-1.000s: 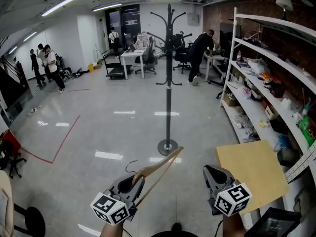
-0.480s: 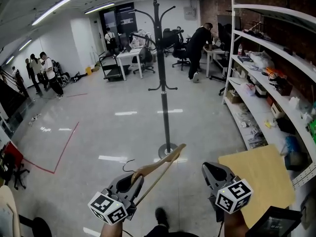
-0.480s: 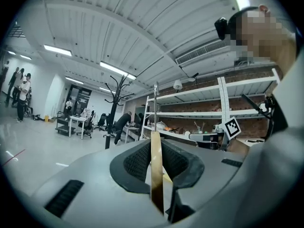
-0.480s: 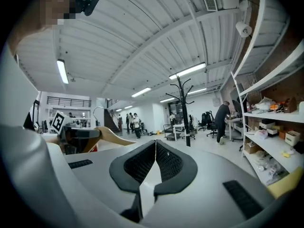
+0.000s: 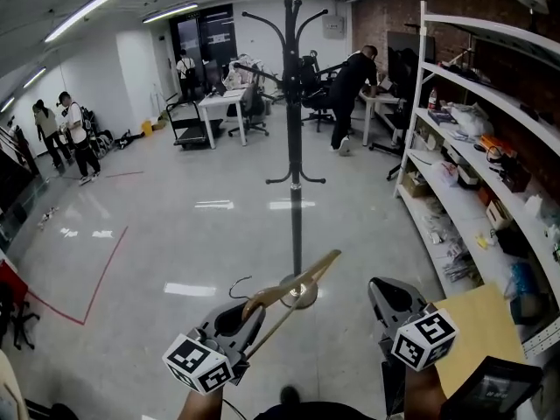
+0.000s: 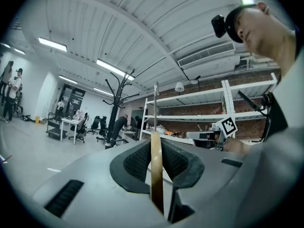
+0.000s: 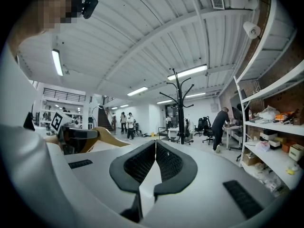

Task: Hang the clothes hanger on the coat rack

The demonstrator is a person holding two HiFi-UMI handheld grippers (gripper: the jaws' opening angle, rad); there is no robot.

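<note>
On the glossy workshop floor [image 5: 175, 234], the left tool [image 5: 245, 311] clamps the wooden clothes hanger [image 5: 293, 285], the right tool [image 5: 391, 297] is closed and empty; the approach is judged in hand, and next the hook [image 5: 234, 284] must be lifted onto the coat rack [image 5: 294, 129] ahead.

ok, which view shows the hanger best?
Head view: most of the wooden hanger, hook included, sticks out of the left gripper. The left gripper view sees it edge-on, a thin strip between the jaws. The right gripper view catches only a curved piece on its left.
</note>
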